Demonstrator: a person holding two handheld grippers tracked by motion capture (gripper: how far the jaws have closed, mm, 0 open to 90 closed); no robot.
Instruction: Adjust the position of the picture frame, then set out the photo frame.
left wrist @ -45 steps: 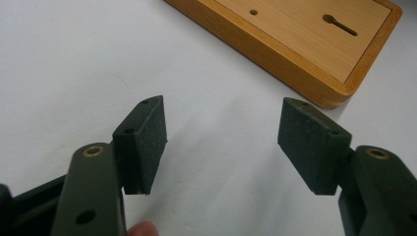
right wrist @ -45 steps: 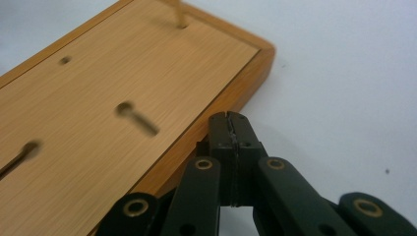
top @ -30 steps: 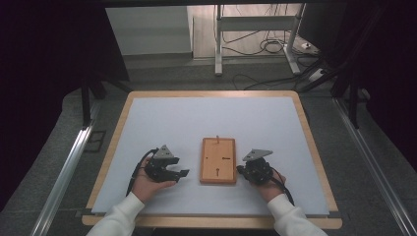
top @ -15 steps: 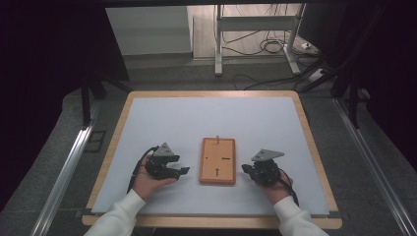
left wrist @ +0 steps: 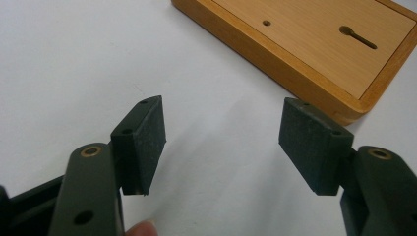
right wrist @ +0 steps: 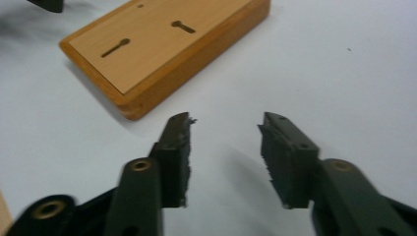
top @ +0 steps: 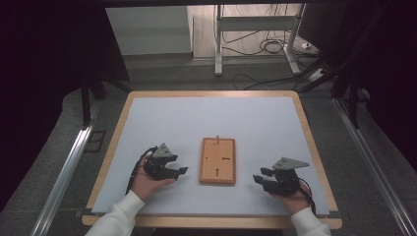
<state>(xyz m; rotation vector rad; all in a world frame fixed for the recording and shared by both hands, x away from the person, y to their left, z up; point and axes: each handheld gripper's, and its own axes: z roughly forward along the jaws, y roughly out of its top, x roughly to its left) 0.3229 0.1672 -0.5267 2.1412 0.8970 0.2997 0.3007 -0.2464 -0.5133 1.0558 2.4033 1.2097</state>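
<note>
A flat wooden box (top: 218, 161) with keyhole slots in its lid lies at the middle of the white tabletop (top: 211, 118). My left gripper (top: 181, 171) rests just left of the box, open, pointing at it. In the left gripper view its pads (left wrist: 145, 140) stand wide apart over bare white surface, with the box (left wrist: 314, 44) ahead to the right. My right gripper (top: 260, 176) sits a short way right of the box. Its jaws have just been opening, and nothing is between them. In the right gripper view the gripper (right wrist: 223, 147) is open, with the box (right wrist: 162, 44) ahead on the left.
The table has a wooden rim (top: 314, 147). Aluminium rails (top: 64, 167) run along both sides on the floor. Beyond the far edge stand metal frame legs (top: 217, 39) and loose cables (top: 268, 46). A tip of the other gripper (right wrist: 46, 4) peeks in at top left.
The right gripper has slid to the right, away from the box's side, and its jaws have opened. The left hand and the box have stayed put.
</note>
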